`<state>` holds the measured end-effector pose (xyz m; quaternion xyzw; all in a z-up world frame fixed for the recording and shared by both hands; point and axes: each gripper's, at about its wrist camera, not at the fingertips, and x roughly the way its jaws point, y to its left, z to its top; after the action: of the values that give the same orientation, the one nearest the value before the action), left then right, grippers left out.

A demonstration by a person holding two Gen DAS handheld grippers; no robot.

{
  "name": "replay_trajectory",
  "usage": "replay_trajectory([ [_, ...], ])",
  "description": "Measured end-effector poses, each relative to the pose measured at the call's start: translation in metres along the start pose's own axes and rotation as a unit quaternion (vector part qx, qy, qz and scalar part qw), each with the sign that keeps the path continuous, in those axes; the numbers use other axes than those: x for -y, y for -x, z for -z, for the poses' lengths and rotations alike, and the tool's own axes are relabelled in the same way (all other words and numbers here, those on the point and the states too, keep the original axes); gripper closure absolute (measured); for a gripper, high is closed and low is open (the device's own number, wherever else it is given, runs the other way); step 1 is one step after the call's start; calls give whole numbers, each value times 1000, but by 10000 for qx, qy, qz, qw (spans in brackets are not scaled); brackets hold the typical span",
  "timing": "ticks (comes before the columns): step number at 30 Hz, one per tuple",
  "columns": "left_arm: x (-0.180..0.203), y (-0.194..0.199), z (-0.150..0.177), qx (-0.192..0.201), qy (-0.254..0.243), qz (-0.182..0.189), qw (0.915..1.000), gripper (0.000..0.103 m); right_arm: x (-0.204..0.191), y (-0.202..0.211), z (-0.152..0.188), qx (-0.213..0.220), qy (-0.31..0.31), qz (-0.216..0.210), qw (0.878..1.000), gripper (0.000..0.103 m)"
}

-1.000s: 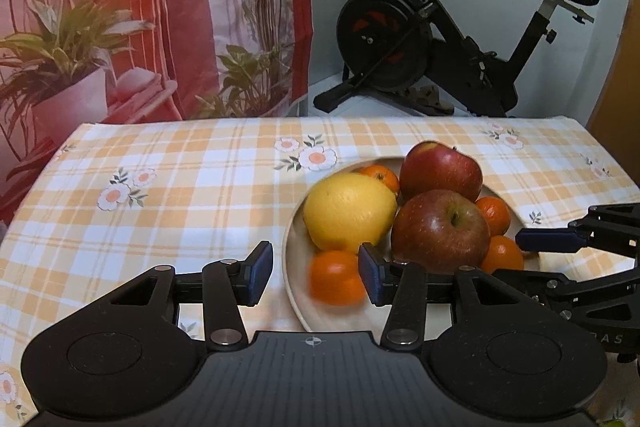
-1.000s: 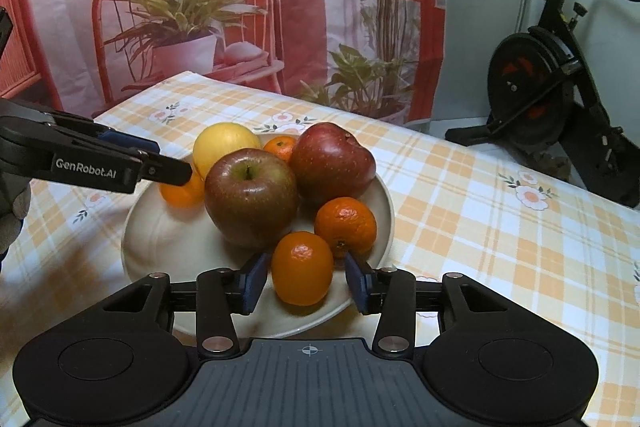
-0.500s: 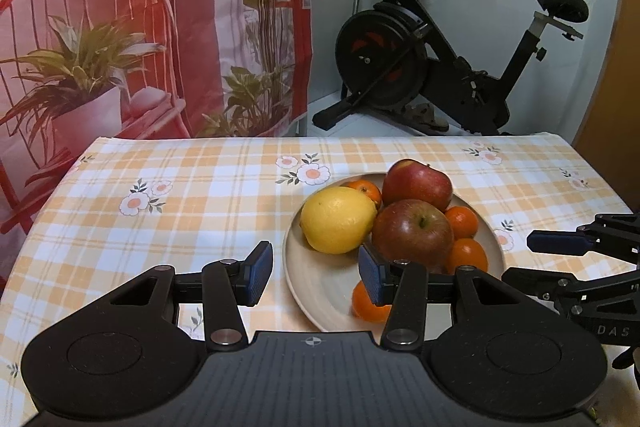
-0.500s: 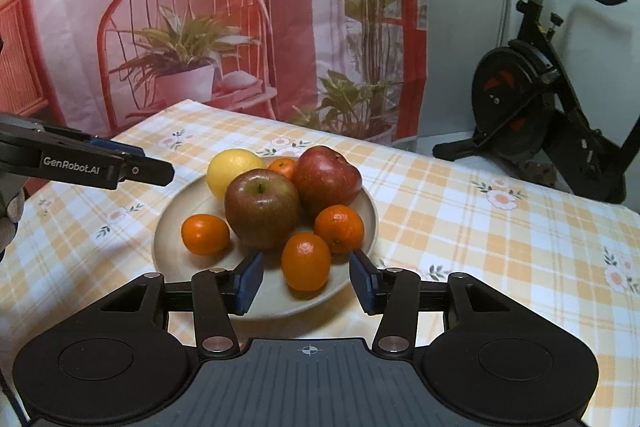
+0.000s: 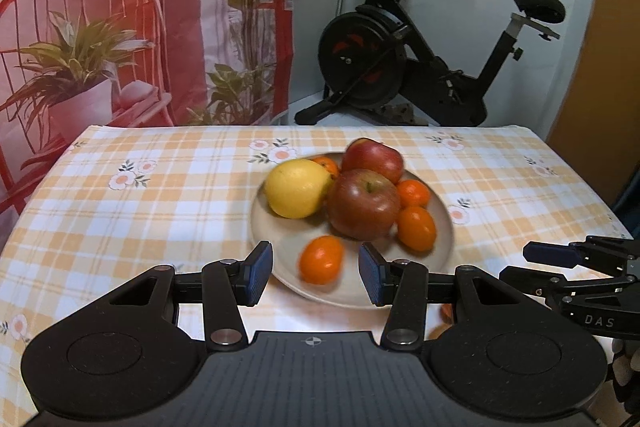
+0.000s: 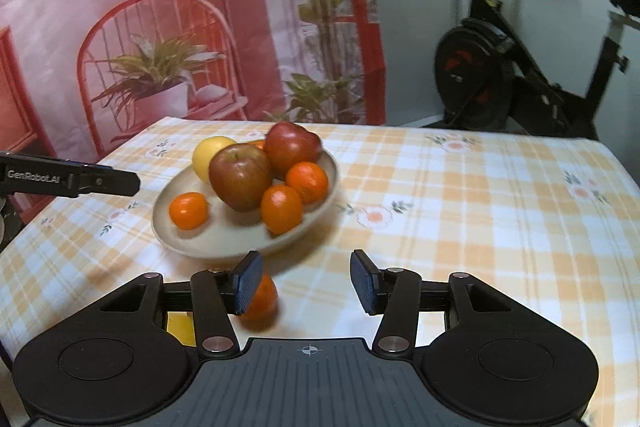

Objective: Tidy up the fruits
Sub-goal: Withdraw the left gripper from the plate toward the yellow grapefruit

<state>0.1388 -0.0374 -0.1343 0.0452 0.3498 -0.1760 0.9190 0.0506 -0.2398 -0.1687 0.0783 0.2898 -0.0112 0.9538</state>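
While your grippers sit back from the plate (image 6: 320, 223), watch these:

Left gripper (image 5: 316, 273): jaws apart, grasping nothing; lower centre of its frame, a mandarin (image 5: 321, 259) lying beyond the gap.

Right gripper (image 6: 306, 281): jaws have just been opening, nothing gripped; a loose mandarin (image 6: 262, 297) lies on the cloth (image 6: 480, 227) beside the left pad.

Fruit: apples (image 6: 240, 175), lemon (image 6: 210, 153) and mandarins heaped mid-left in the right view.

Risk: you could nudge the loose mandarin off the near edge.

Risk: bumping the heap may roll fruit off the shallow rim.
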Motion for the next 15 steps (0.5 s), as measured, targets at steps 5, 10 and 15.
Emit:
replay_trajectory([
  [5, 11, 6, 8, 24, -34, 79, 10000, 53, 4, 19, 18, 172, -231, 119, 9995, 54],
  [10, 16, 15, 16, 44, 106, 113, 9999, 53, 4, 32, 32, 323, -407, 203, 9984, 54],
  [15, 20, 22, 27, 80, 288, 90, 9995, 53, 8, 37, 40, 434, -543, 266, 9972, 54],
])
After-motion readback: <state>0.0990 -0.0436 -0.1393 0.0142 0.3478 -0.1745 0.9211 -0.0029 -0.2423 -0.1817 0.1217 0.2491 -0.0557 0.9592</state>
